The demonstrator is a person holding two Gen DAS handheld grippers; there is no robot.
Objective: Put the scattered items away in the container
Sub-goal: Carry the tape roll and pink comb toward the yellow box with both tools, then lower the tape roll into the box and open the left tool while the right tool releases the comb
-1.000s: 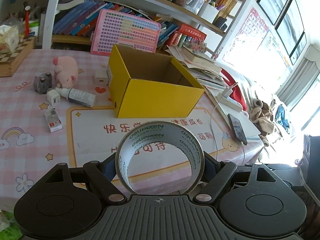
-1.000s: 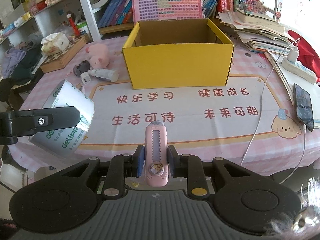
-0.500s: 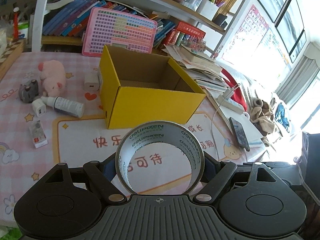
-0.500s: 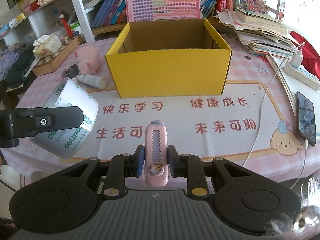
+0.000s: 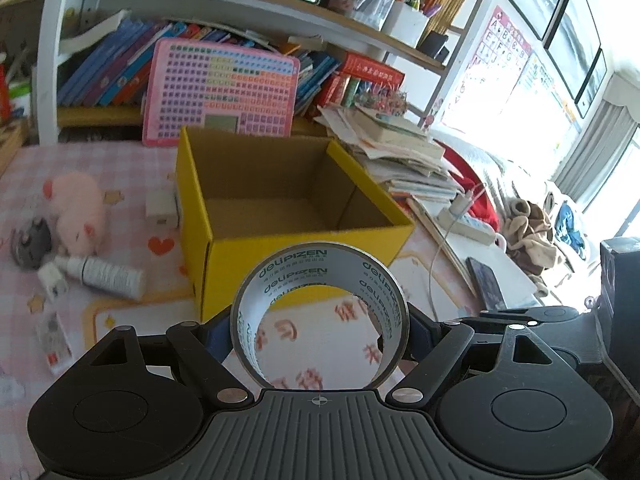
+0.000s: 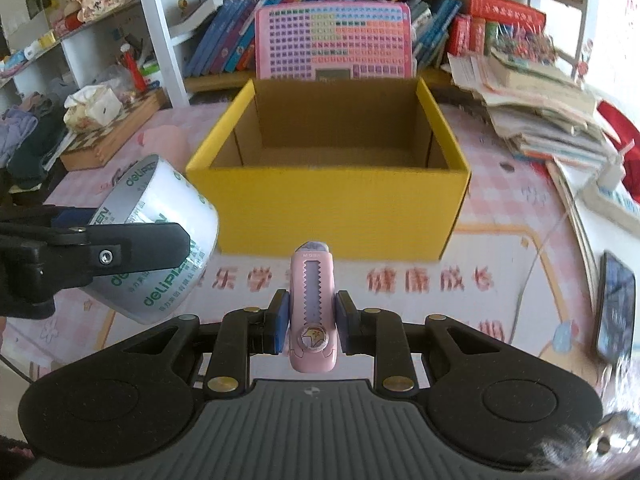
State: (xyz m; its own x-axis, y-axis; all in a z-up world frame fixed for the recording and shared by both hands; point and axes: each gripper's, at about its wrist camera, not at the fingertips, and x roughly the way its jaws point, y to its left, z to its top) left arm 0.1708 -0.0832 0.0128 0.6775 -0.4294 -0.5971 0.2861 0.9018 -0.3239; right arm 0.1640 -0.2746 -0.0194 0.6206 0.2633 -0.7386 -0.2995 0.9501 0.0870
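Both grippers have closed in on the yellow cardboard box; it fills far more of each wrist view than it did a second ago, and its brown interior, which looks empty, now opens up ahead of both tools; this suggests the carry phase is nearly over and the drops are next.

The left gripper is clamped on the roll of clear packing tape, one finger on each side of the ring, the ring's hole facing the camera; the roll hangs in the air near the box's front wall, short of the rim; the right wrist view shows the same roll beside the box's left front corner.

The right gripper pinches a pink utility knife between its blue pads, the knife pointing forward at the box's front wall; it too is in front of the box, not yet over the opening.

Compared with the earlier frames, the grips themselves look unchanged; only the approach has advanced, and the printed desk mat has shrunk to a narrow band between tools and box.

Left on the pink checked tablecloth are the pink plush pig, a white spray bottle, a white charger block touching or just beside the box's left wall, and some small packets; so much of the tidying is yet to do.
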